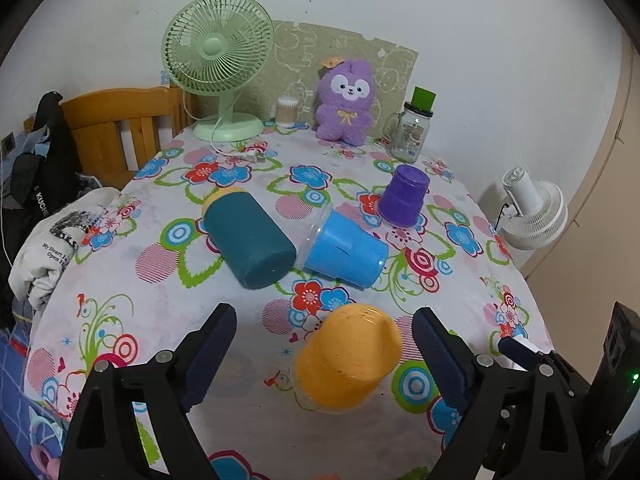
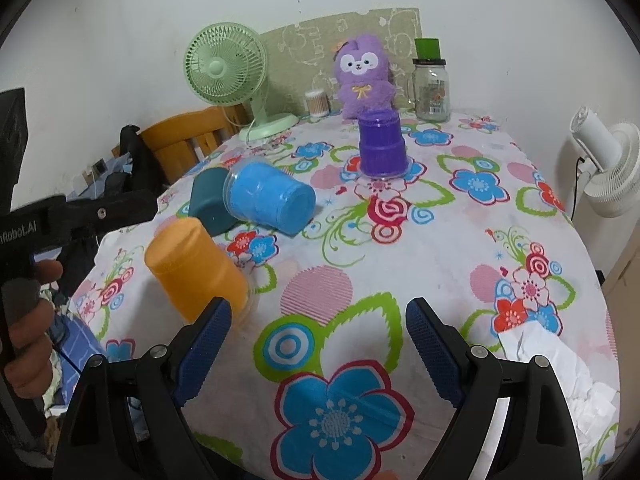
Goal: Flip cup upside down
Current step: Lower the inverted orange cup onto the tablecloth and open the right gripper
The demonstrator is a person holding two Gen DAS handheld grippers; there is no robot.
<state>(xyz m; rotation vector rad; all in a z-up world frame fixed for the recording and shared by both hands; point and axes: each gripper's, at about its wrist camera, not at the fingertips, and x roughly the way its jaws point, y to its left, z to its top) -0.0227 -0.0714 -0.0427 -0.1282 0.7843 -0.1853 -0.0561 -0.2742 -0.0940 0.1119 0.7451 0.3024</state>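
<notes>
Several cups sit on a floral tablecloth. An orange cup stands tilted, bottom up, between the open fingers of my left gripper, not gripped; it also shows in the right wrist view. A teal cup and a blue cup lie on their sides mid-table. A purple cup stands upside down further back. My right gripper is open and empty over the tablecloth, to the right of the orange cup.
A green fan, a purple plush toy, a glass jar and a cotton swab tub stand along the back edge. A white fan stands off the right side. A wooden bed frame and clothes lie left.
</notes>
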